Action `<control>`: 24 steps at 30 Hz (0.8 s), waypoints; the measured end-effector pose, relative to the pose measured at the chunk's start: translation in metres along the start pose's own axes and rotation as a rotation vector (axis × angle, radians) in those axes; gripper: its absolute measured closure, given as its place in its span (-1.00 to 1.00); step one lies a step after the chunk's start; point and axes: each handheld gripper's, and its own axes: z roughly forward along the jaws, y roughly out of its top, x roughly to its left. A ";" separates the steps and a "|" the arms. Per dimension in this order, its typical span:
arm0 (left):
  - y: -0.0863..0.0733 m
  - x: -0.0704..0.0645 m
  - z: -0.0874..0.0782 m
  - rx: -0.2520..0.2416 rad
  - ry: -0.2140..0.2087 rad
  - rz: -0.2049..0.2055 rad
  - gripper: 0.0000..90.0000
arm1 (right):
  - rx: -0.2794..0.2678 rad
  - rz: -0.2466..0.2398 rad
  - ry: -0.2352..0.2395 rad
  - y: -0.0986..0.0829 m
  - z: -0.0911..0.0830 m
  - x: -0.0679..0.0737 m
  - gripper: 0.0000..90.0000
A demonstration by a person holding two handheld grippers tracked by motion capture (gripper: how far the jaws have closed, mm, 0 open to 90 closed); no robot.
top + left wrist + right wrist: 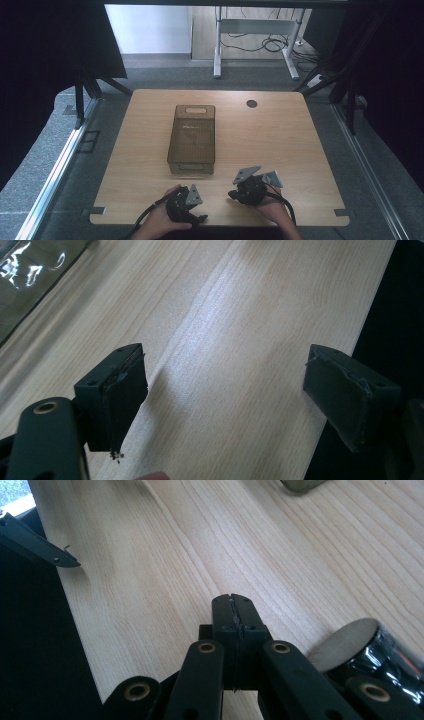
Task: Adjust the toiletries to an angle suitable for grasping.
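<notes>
High view: wooden table (280, 145) fills the middle of the frame, dark drapes L & R, a grey desk frame (255, 42) w/ cables on the floor at top centre. A brown see-through bin (193, 139) stands on the table just left of centre, long side running away from the camera, handle slot at its far end; looks empty. A small black round hole (251, 103) sits in the tabletop up and to the right of the bin, well apart from it.

Both hands come in at the bottom edge. Left gripper (187, 202) is at lower centre-left, near the table's front edge, below the bin's near end and apart from it. Right gripper (252, 187) is at lower centre-right, just right of the bin's near corner, not touching it. The 2 grippers are near each other, w/ a gap between.

Left gripper view: left gripper (225, 390) has its 2 jaws spread wide, 1 at lower left, 1 at right, nothing but bare wood between them. A corner of the bin (30, 275) shows at upper left; table edge runs down the right side.

Right gripper view: right gripper (234, 611) has its jaws pressed together at bottom centre, nothing between them, over bare wood. A bit of the bin's base (300, 485) shows at the top edge, right of centre. A round grey-faced black part (360, 645) sits at lower right; can't tell what it is.
</notes>
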 end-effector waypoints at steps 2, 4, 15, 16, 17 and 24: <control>0.000 0.001 -0.001 -0.002 0.004 -0.003 -0.60 | 0.000 -0.007 -0.001 0.001 0.000 0.000 1.00; 0.000 0.001 -0.001 -0.002 0.005 -0.003 -0.60 | 0.001 -0.006 0.001 0.002 0.000 0.001 1.00; 0.000 0.002 -0.003 -0.010 0.007 -0.006 -0.60 | 0.010 0.000 -0.022 -0.001 -0.004 -0.002 1.00; -0.001 0.003 -0.004 -0.011 0.009 -0.007 -0.60 | 0.007 0.008 -0.023 -0.004 -0.006 -0.005 1.00; -0.001 0.003 -0.005 -0.012 0.010 -0.009 -0.60 | 0.006 0.013 -0.025 -0.005 -0.008 -0.005 1.00; -0.001 0.004 -0.006 -0.015 0.011 -0.012 -0.60 | 0.001 0.054 -0.061 -0.010 -0.015 -0.017 1.00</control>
